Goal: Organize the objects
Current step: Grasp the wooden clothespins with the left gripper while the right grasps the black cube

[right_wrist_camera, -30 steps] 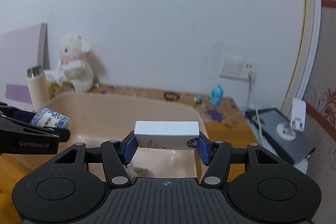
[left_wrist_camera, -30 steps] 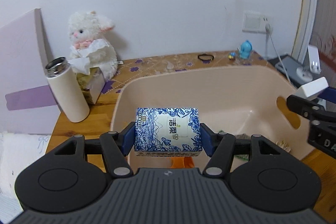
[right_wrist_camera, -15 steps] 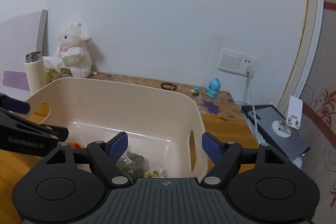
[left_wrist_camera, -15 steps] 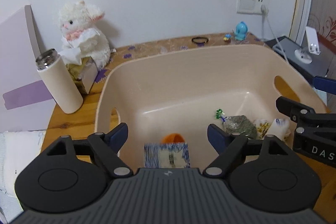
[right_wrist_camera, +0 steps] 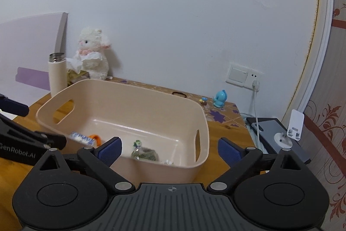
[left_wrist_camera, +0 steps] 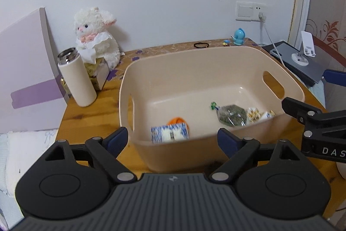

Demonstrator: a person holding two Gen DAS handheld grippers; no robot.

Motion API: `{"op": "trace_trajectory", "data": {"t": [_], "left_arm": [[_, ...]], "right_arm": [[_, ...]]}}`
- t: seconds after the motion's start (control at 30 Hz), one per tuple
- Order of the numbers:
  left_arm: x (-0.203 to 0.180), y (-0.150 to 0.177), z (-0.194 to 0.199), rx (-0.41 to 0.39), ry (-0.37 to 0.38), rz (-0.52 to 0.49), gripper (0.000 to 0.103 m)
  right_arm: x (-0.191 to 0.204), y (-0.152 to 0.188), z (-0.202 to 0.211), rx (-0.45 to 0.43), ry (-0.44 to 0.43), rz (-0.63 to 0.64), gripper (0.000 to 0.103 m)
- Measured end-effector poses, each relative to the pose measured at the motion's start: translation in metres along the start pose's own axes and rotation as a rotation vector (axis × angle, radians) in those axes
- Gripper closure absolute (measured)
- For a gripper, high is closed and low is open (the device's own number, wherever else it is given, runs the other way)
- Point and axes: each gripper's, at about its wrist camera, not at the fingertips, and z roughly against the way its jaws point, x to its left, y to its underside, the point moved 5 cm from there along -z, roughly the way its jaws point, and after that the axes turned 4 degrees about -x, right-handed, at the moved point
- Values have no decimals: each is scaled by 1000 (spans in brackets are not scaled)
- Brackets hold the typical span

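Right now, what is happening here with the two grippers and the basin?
A person is sorting small things into the beige basin with two handheld grippers. Both the left gripper and the right gripper are open and empty, near its front rim. Inside lie a blue-patterned tissue pack, an orange item and a green packet.

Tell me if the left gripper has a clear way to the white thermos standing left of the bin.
Probably yes. The left gripper is open and holds nothing, and the white thermos stands upright on bare table outside the bin, on the gripper's own side. Only the tissue box crowds it, close behind.
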Motion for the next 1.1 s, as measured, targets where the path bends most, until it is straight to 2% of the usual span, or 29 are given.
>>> {"op": "trace_trajectory", "data": {"t": [0.23,0.6,0.8,0.93,1.1], "left_arm": [[-8,37,9,59,31,-14,13],[-13,101,-22,182,153,65,14],[-19,118,-36,203,164,38,14],[-17,121,-41,191,158,18,19],[-10,118,-42,171,148,-13,39]], "right_arm": [[7,28,12,53,-5,32,5],[9,83,-5,185,7,53,5],[14,98,-16,228,-2,42,5],[21,103,-20,234,-18,43,5],[33,105,-26,236,-45,43,5]]}}
